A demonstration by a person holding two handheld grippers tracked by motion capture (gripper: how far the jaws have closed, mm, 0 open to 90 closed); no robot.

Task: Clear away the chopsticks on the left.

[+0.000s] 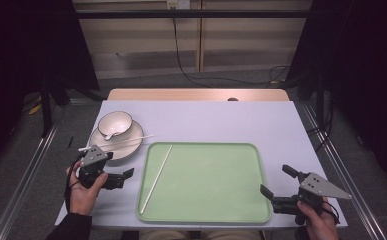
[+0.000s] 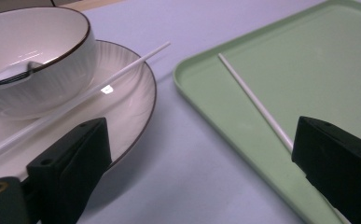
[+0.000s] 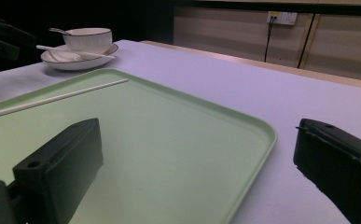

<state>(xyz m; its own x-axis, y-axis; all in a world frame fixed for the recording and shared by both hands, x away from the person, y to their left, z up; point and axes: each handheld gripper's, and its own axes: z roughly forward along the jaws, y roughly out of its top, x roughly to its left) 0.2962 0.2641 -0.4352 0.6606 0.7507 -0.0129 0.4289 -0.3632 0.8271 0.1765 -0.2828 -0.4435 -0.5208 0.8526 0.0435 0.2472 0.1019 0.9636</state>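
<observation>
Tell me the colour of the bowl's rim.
Dark brown-black line on the white bowl, clearest in the left gripper view.

Chopsticks: we count two, one [image 1: 157,178] in the tray, one [image 1: 116,142] across the plate at far left.
Trays: one [image 1: 241,216], green.
Plates: one [image 1: 131,150].
Bowls: one [image 1: 115,123].
Spoons: one [image 2: 11,73], in the bowl.
Grippers: two, left [image 1: 127,175] and right [image 1: 277,181].

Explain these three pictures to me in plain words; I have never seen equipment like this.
A person sits at a lilac-covered table, each hand holding a black two-jaw tool: the left gripper and right gripper. Both are open and hold nothing. One picture looks down from above; the other two come from cameras riding on each gripper. On the table lies a pale green plastic tray with one thin white chopstick in it. Beside it, a white saucer carries a dark-rimmed white bowl and a second chopstick.
</observation>
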